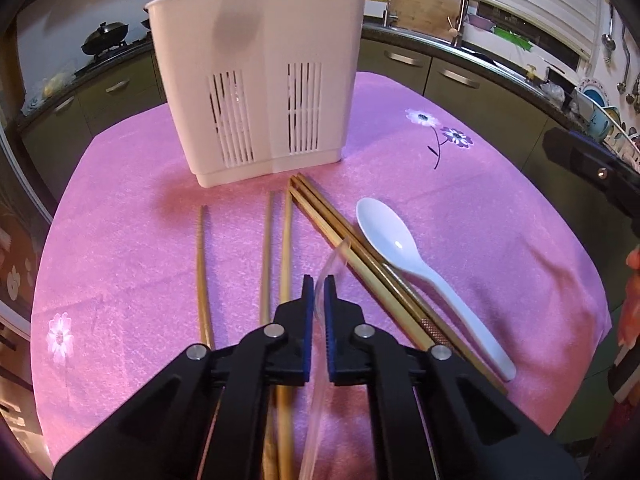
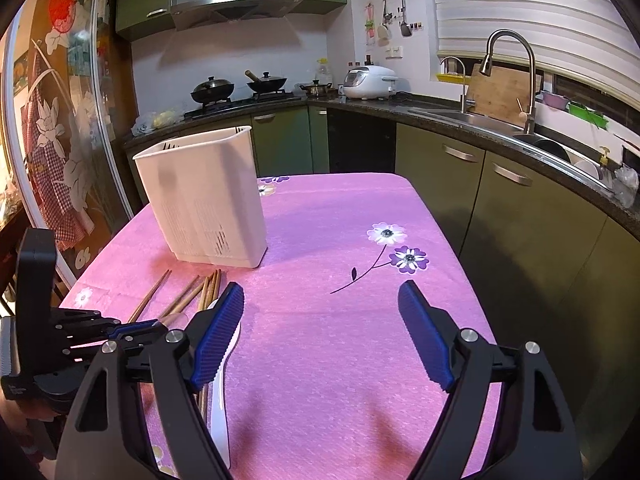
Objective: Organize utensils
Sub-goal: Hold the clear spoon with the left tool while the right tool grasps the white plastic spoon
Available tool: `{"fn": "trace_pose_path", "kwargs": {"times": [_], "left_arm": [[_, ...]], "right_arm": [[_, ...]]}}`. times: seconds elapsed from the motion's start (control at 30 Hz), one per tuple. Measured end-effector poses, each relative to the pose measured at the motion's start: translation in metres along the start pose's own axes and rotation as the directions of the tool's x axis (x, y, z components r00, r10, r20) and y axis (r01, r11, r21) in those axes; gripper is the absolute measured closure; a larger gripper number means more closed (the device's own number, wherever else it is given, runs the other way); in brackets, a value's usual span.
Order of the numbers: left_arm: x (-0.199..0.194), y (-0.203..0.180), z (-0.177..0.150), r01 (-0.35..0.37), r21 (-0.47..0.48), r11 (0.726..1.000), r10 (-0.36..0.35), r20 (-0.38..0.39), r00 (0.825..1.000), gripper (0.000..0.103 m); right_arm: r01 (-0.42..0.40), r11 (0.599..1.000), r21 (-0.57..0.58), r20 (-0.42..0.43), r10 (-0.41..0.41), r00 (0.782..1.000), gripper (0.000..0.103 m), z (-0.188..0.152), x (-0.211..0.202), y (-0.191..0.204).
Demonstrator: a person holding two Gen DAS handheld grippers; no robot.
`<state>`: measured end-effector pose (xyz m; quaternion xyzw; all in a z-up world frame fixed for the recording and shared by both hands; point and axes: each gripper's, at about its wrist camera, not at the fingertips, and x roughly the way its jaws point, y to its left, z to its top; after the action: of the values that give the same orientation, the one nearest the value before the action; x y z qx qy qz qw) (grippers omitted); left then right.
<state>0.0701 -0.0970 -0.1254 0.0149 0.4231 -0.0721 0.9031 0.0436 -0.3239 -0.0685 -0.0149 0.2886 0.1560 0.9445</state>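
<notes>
Clamped between the left gripper's (image 1: 319,292) blue pads is a clear plastic utensil (image 1: 325,304), lifted above the chopsticks (image 1: 285,248) and white spoon (image 1: 394,246) on the pink tablecloth (image 1: 480,220). Beyond stands the white holder (image 1: 256,80). Right gripper (image 2: 322,300) gapes wide, holding nothing.

A pink cloth (image 2: 340,340) with purple and white flowers (image 2: 400,248) covers the surface. Behind it run green cabinets (image 2: 500,200) under a dark counter. On the far stove stand two black woks (image 2: 212,90). A white rice cooker (image 2: 370,82) sits right of them, near a steel tap (image 2: 516,60) over the sink (image 2: 460,116). A wooden board (image 2: 500,92) leans behind the tap.
</notes>
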Motion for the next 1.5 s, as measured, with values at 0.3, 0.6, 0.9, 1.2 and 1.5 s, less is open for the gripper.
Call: {"fn": "trace_pose_path", "kwargs": {"times": [0.3,0.6,0.9,1.2,1.5], "left_arm": [[-0.018,0.010,0.002,0.017,-0.027,0.999,-0.015,0.073,0.997,0.098],[-0.042,0.019,0.005,0.013,-0.040,0.999,-0.007,0.149,0.989,0.098],[-0.050,0.028,0.005,0.038,-0.062,0.997,-0.027,0.171,0.985,0.098],[-0.052,0.029,0.006,0.049,-0.063,0.997,-0.037,0.176,0.984,0.098],[-0.056,0.027,0.006,0.046,-0.058,0.997,-0.035,0.179,0.983,0.098]], "right_arm": [[-0.108,0.992,-0.065,-0.099,0.102,0.990,0.027,-0.013,0.030,0.029],[-0.254,0.965,-0.063,-0.265,0.229,0.937,0.041,-0.020,0.084,0.060],[-0.262,0.962,-0.080,-0.347,0.220,0.912,0.067,-0.024,0.106,0.068],[-0.227,0.962,-0.150,-0.406,0.150,0.901,0.072,-0.037,0.100,0.075],[-0.202,0.964,-0.171,-0.384,0.124,0.915,0.080,-0.037,0.104,0.085]]}}
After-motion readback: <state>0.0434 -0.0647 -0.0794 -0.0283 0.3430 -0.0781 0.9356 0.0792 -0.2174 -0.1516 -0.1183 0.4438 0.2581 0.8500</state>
